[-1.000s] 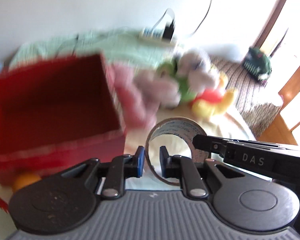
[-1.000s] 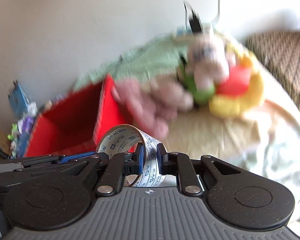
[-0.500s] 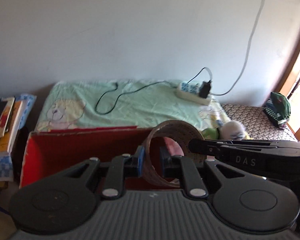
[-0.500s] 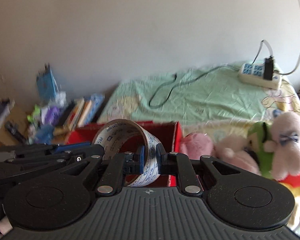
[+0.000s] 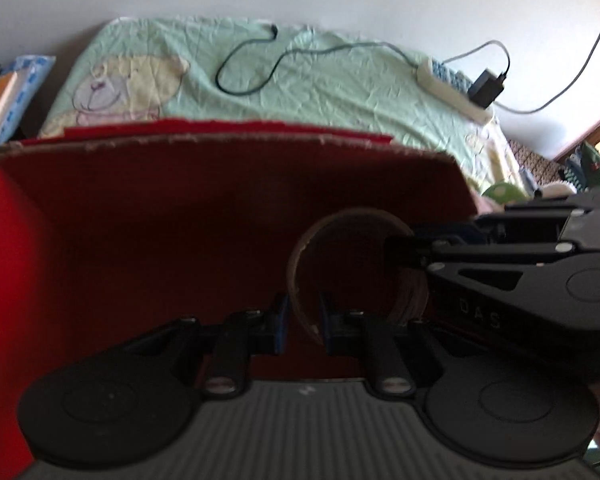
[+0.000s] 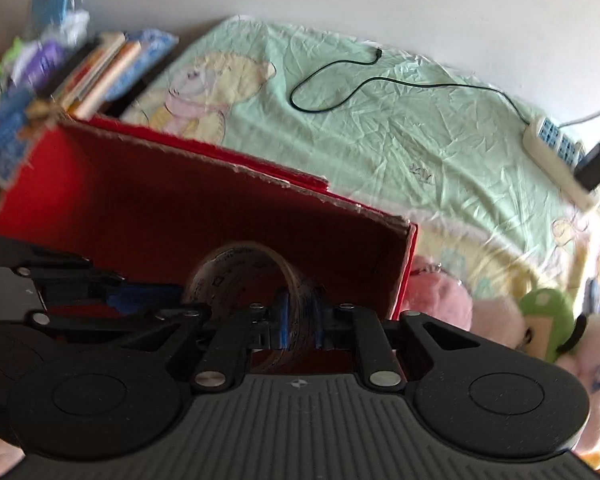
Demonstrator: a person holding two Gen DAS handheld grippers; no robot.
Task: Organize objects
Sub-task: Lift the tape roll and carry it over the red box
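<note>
Holding one tape roll point(image 5: 358, 268) together, both grippers hang over the open red box point(image 5: 228, 216). The left gripper point(image 5: 303, 322) is clamped on the near wall of the roll, one finger outside and one inside the ring. The right gripper point(image 6: 300, 320) grasps the same roll point(image 6: 244, 276) from the other side, its jaws closed on the printed band. The roll sits upright inside the mouth of the box, near its right wall. Behind the box lies a green sheet point(image 6: 400, 132) with a black cable point(image 6: 340, 80) and a power strip point(image 6: 556, 156). Plush toys point(image 6: 540, 320) lie right of the box, books point(image 6: 100, 72) to its left.
</note>
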